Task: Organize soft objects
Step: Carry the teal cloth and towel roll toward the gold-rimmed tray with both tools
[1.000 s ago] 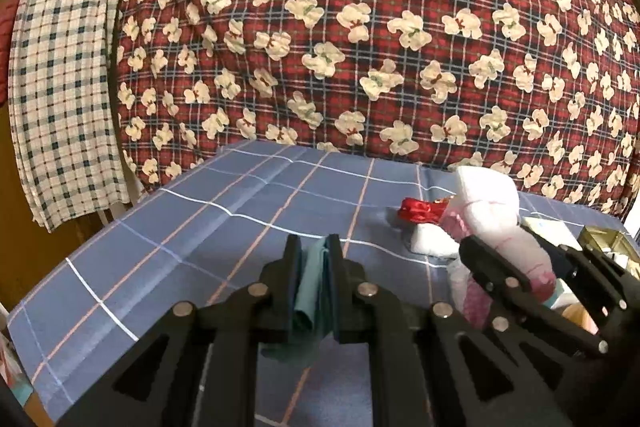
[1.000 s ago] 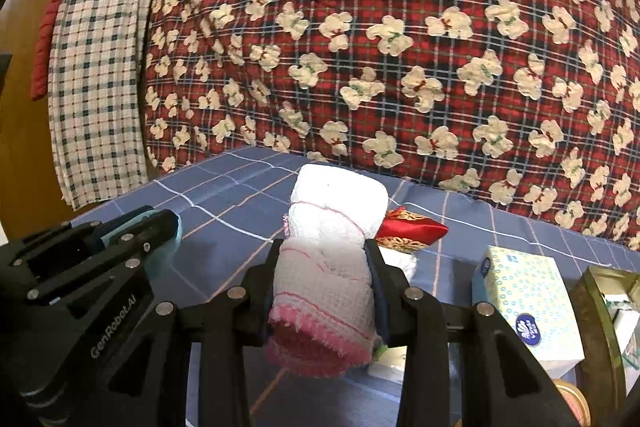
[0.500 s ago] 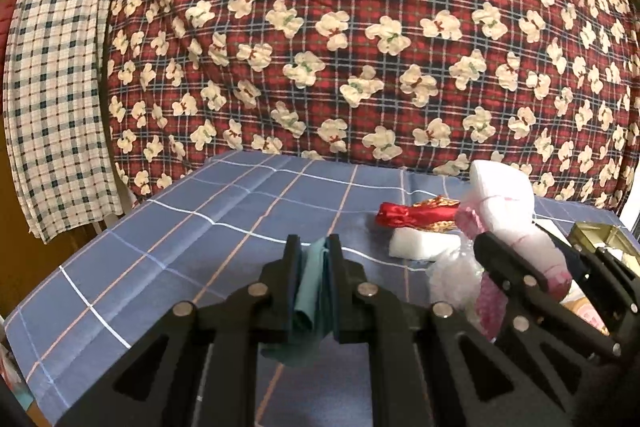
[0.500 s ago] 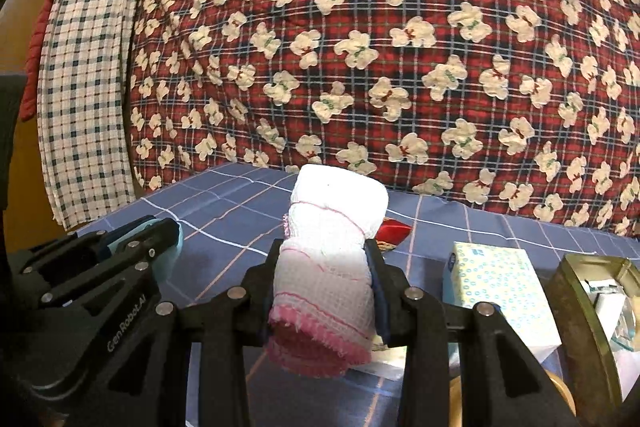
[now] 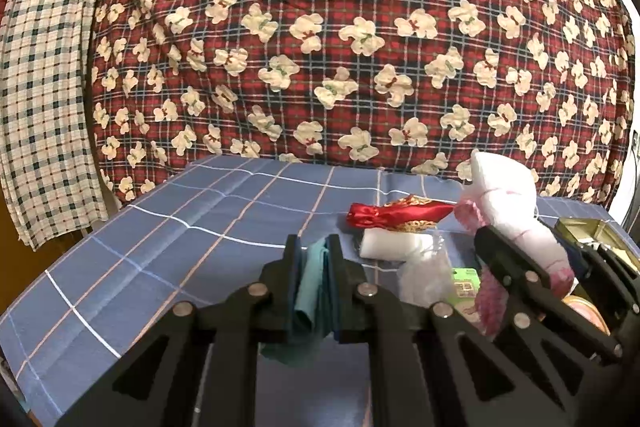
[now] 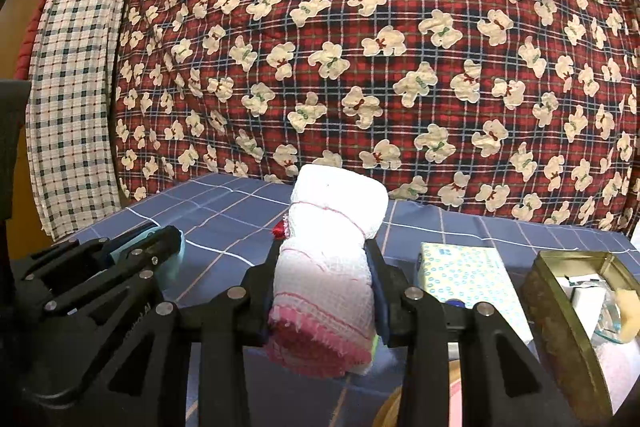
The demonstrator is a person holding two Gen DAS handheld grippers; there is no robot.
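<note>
Left wrist view: the left gripper is clamping a teal cloth above the blue tablecloth, jaws nearly together.

Right wrist view: the right gripper is squeezing a rolled white-and-pink towel above the tablecloth, left of the tissue box.

Left gripper fingers pinch a teal cloth.

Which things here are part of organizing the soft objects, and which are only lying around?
Part of the job:
- teal cloth, held in left tool
- white and pink towel roll, held in right tool

Lying about:
- tissue box
- metal tin
- red pouch
</note>
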